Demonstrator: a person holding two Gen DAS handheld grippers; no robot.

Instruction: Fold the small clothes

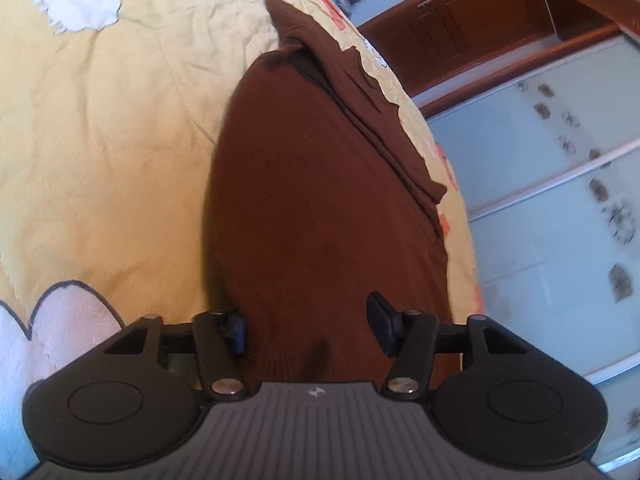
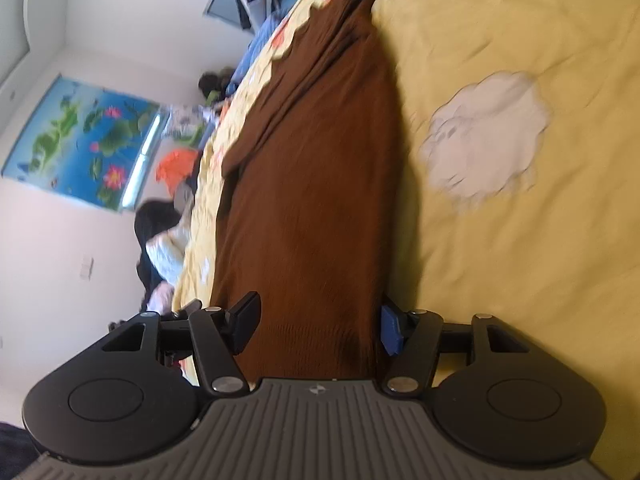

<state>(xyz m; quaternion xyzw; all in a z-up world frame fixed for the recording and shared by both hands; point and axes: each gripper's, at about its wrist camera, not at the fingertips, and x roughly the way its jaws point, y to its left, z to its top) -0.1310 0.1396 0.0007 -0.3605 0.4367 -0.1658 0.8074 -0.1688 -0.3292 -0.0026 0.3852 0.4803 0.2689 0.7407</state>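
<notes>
We're mid-fold: brown garment [image 1: 320,208] lies lengthwise on the yellow bed quilt [image 1: 120,140]. Left gripper [image 1: 306,330] and right gripper [image 2: 318,330] gape, pads clear of cloth — next, regrip the near hem.

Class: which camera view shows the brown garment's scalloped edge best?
The left wrist view: the brown garment shows its scalloped edge sharply along the far side. The right wrist view shows that edge too, but smaller and blurred.

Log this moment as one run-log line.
task: fold small clothes | item: brown garment flat on yellow quilt | left gripper: open over garment | right gripper: open over garment | fold: laid down
</notes>
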